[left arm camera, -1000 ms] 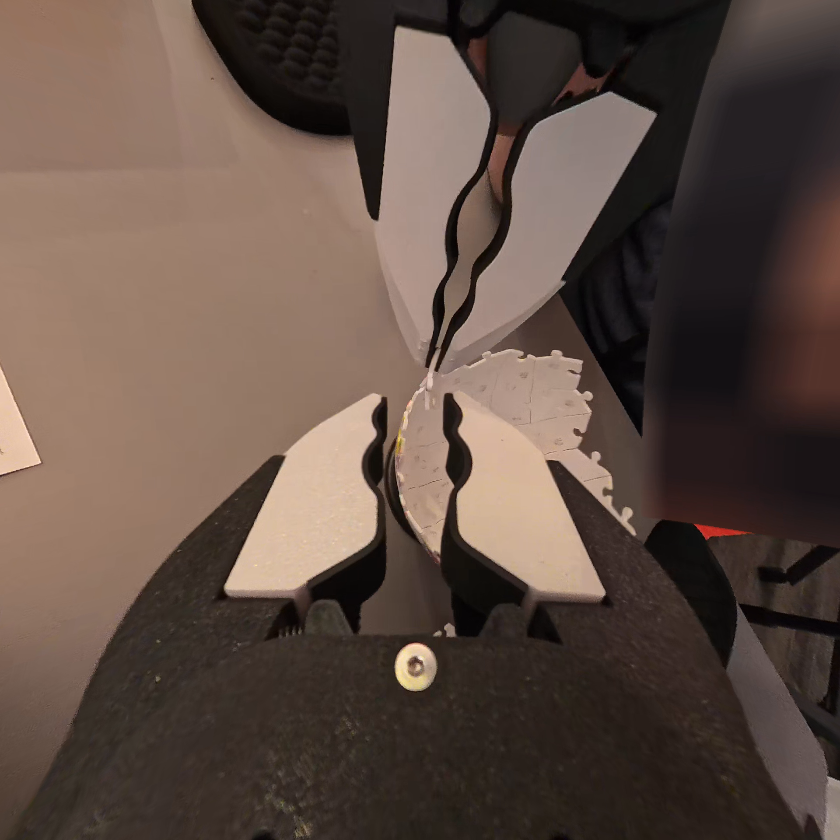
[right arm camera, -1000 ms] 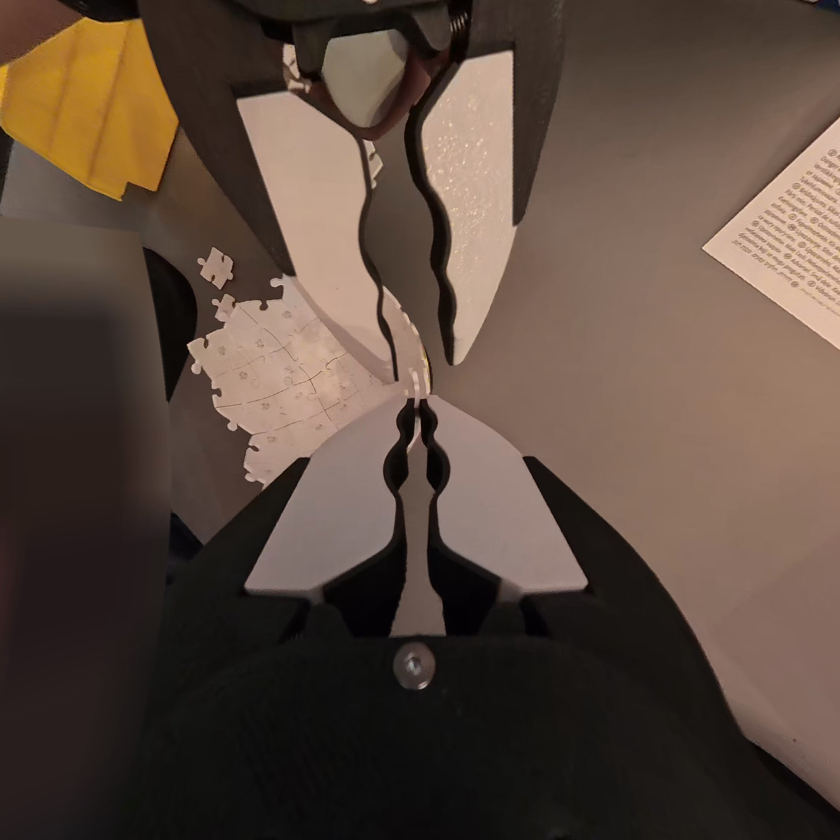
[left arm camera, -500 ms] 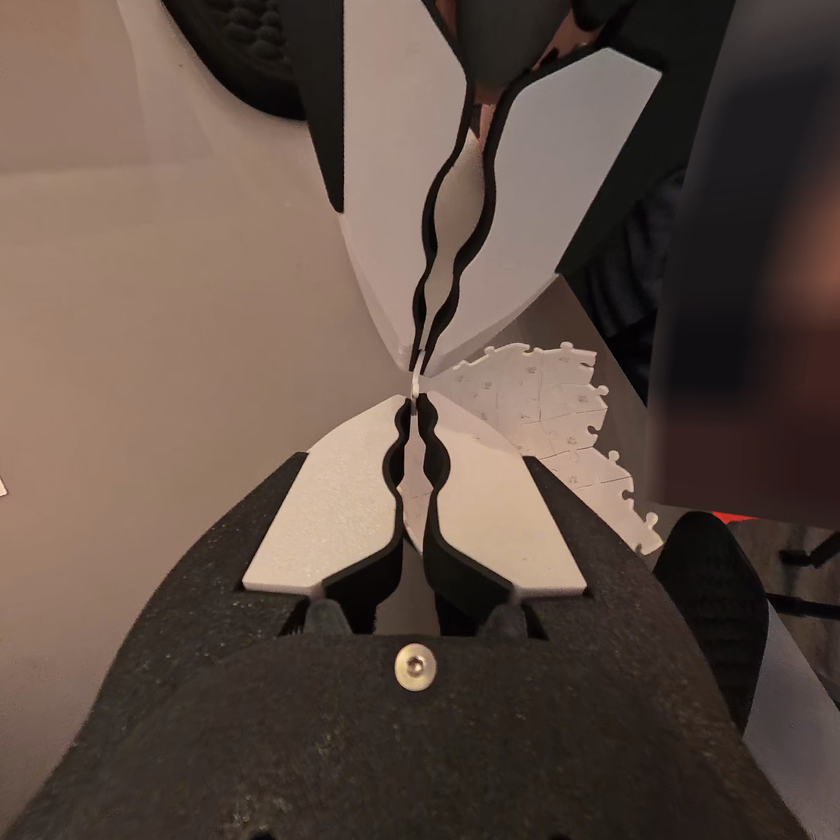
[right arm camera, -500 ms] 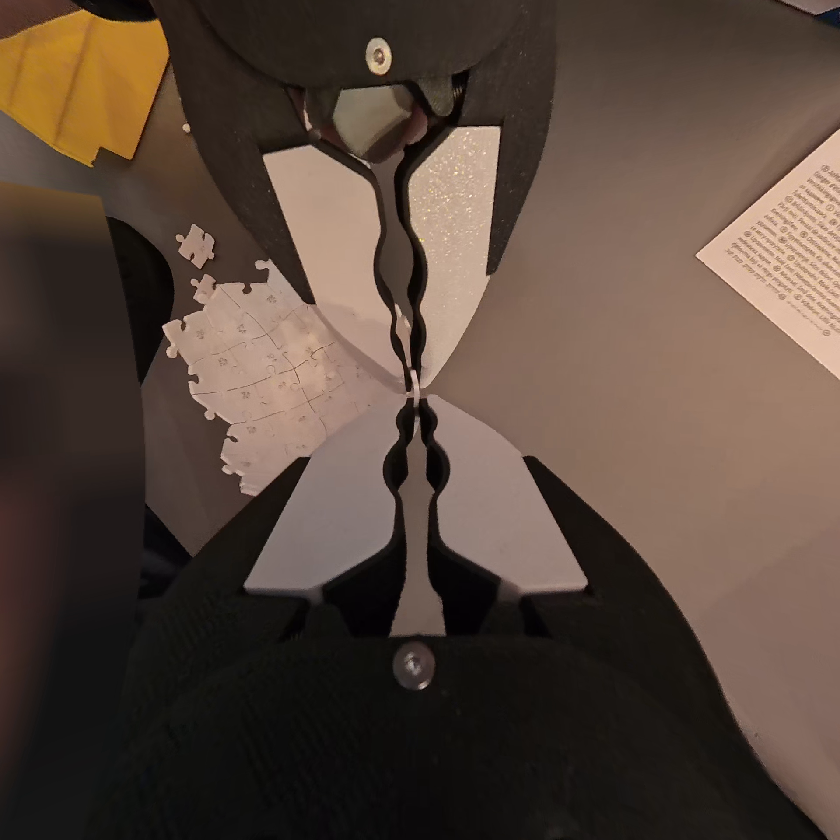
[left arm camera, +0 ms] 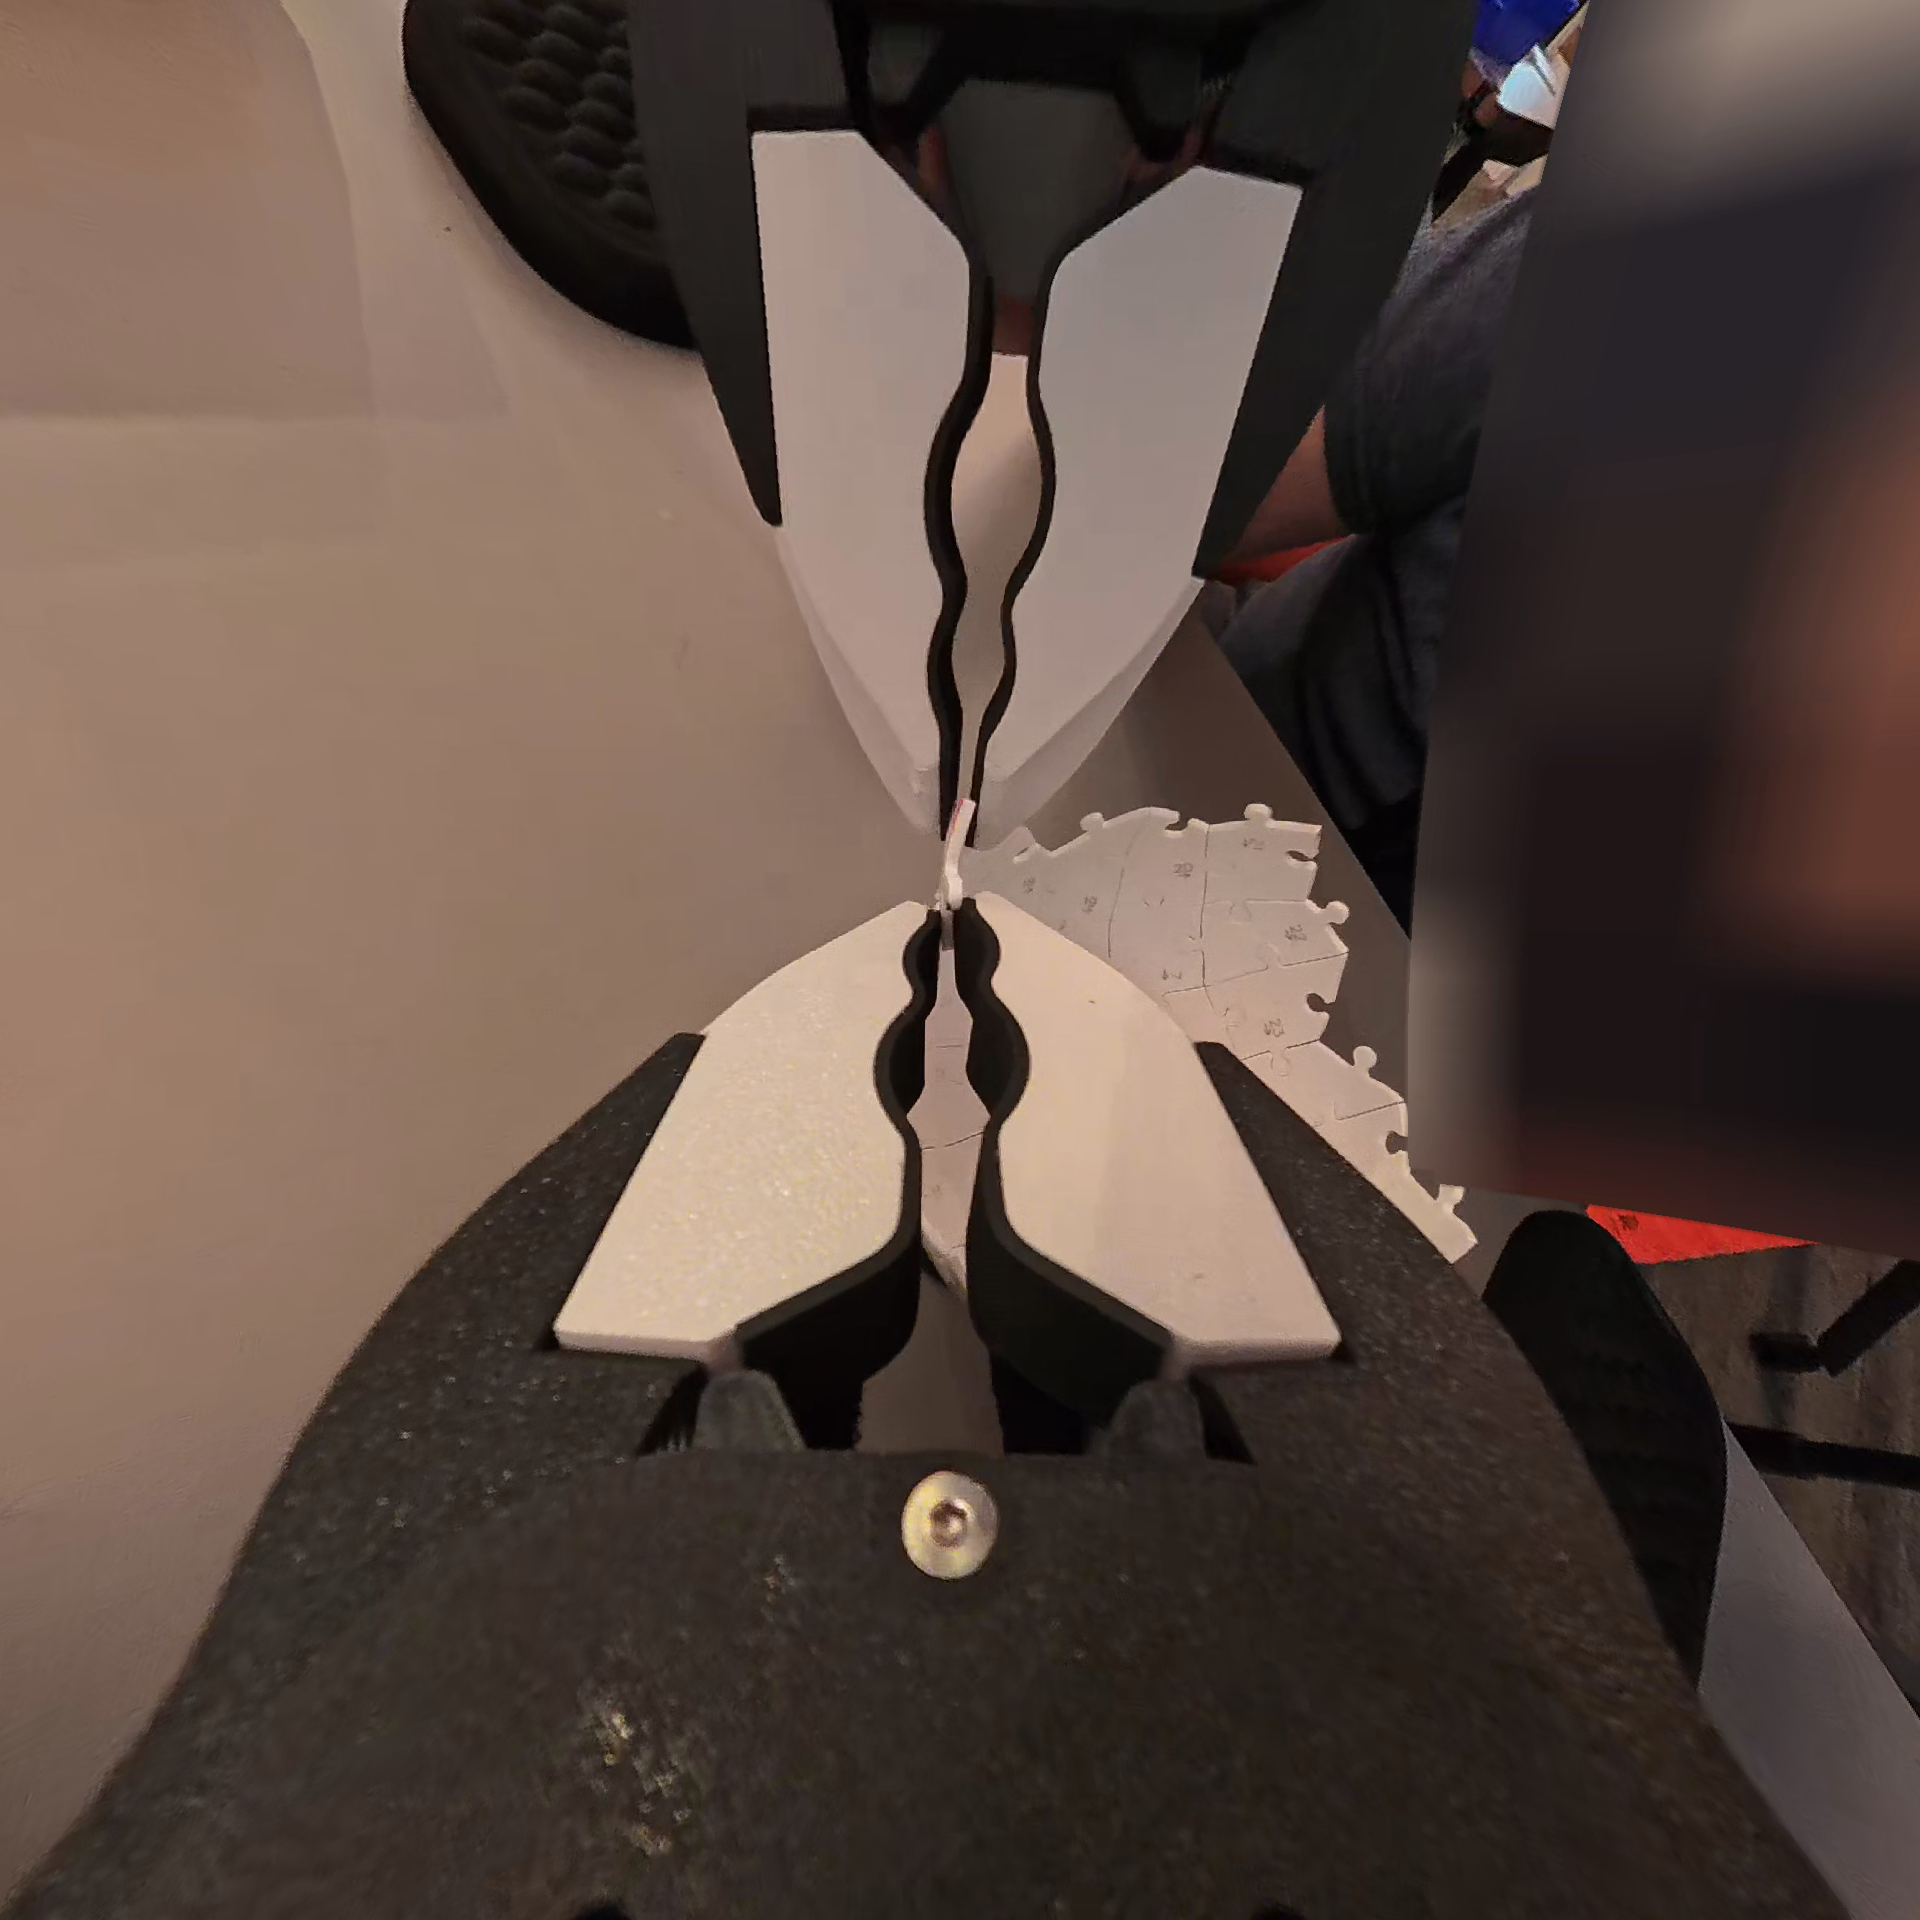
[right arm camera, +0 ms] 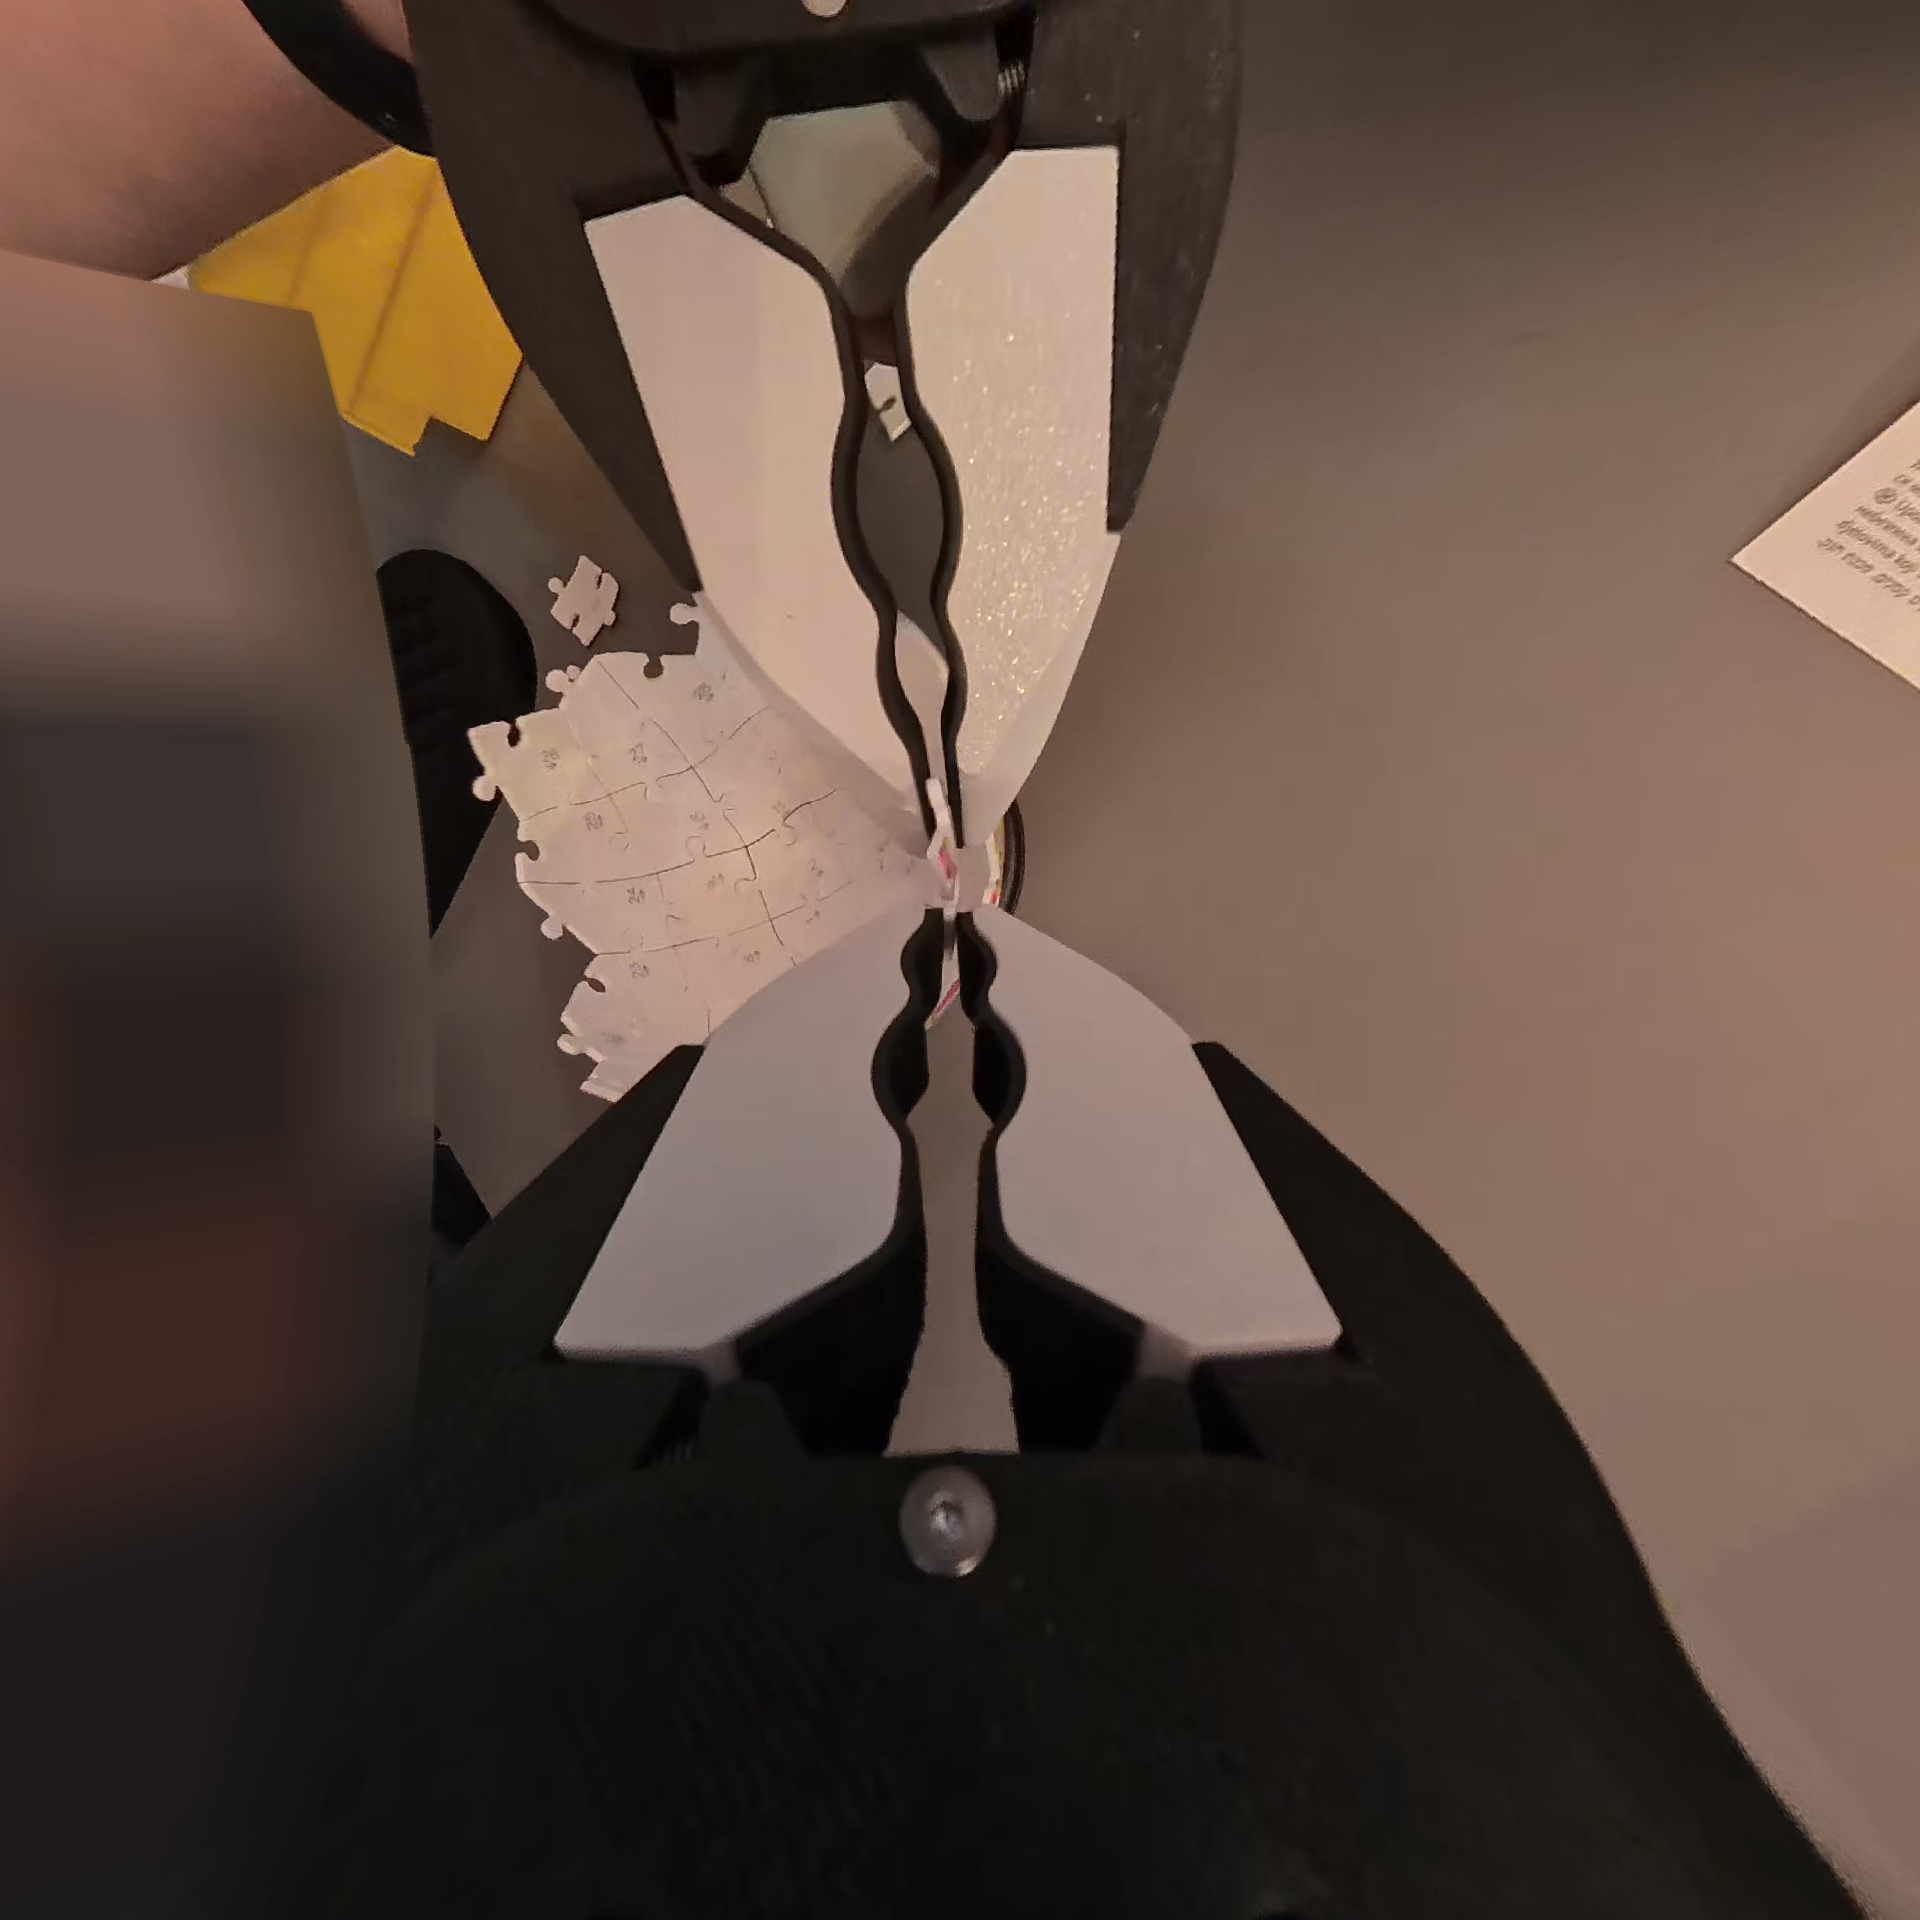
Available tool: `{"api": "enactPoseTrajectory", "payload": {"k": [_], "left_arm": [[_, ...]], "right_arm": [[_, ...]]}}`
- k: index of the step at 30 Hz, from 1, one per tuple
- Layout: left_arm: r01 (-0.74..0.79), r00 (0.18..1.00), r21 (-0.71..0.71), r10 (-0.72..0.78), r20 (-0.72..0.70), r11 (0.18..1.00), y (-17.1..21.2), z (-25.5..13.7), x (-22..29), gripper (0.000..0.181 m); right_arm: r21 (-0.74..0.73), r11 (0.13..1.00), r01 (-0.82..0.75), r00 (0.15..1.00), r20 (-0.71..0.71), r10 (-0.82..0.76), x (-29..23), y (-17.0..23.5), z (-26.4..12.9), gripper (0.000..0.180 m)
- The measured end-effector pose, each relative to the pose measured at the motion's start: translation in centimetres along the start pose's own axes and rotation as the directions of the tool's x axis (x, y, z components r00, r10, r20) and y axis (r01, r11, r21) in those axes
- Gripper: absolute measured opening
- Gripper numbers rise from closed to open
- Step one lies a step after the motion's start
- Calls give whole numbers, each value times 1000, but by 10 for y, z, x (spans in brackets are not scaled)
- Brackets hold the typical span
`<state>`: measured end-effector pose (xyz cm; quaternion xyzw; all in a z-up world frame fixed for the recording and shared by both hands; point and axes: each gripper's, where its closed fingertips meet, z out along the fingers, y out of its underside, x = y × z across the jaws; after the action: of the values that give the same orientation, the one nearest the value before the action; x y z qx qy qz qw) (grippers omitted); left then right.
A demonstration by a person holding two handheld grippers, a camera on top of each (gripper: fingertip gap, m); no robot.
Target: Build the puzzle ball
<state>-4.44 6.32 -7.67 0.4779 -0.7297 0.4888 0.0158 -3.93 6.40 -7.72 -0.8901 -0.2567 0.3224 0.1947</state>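
A curved white section of joined puzzle pieces (left arm camera: 1226,935) is held on edge over the grey table; it also shows in the right wrist view (right arm camera: 665,852). My left gripper (left arm camera: 948,914) is shut on this section's rim. My right gripper (left arm camera: 961,816) comes in from the far side, tip to tip with the left. It is shut on a small white puzzle piece (left arm camera: 953,862) that touches the section's rim. In the right wrist view, my right gripper (right arm camera: 951,925) meets the left gripper (right arm camera: 940,795) at the piece (right arm camera: 943,868). The exact joint is hidden by the fingertips.
A loose puzzle piece (right arm camera: 584,621) lies on the table (right arm camera: 1455,831) beyond the section. A yellow folded sheet (right arm camera: 384,312) lies at the far left, a printed paper sheet (right arm camera: 1849,561) at the right. A black mesh object (left arm camera: 561,187) and the table edge (left arm camera: 1299,748) lie beyond. Less than 4 cm separates the two grippers' tips.
My left gripper has closed from open onto the section's rim. The two grippers have lined up straight, tip to tip, and the section has swung a little to the side.
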Motion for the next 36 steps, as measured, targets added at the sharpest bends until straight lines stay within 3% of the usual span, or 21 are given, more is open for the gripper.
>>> {"api": "enactPoseTrajectory", "payload": {"k": [2, 4, 8, 22, 24, 27, 36], "left_arm": [[15, 1000, -2, -15, -24, 1000, 0, 0, 2, 4], [19, 1000, 9, -19, -7, 1000, -4, -1, 1, 18], [-7, 1000, 6, 7, 1, 1000, -6, -2, 1, 3], [-7, 1000, -39, 8, 10, 999, 3, 2, -3, 2], [-8, 1000, -14, 8, 15, 1000, -1, -2, -4, 2], [-13, 1000, -2, 13, 23, 1000, -3, -7, -3, 2], [-50, 999, -97, 52, 18, 994, 2, 0, 2, 2]], "right_arm": [[-6, 1000, -3, 1000, 0, 3, -1, 1, 0, 3], [-3, 1000, -13, 1000, 13, 13, -3, 1, 0, 3], [4, 999, -35, 999, 10, 35, 0, 0, 0, 3], [-15, 999, -29, 999, -25, 29, 2, 2, 4, 4], [13, 1000, -1, 998, -59, 2, 3, -2, 0, 6], [93, 993, 75, 987, -148, -61, 1, -10, -13, 24], [357, 911, 206, 974, -167, -155, -15, 2, -38, 24]]}}
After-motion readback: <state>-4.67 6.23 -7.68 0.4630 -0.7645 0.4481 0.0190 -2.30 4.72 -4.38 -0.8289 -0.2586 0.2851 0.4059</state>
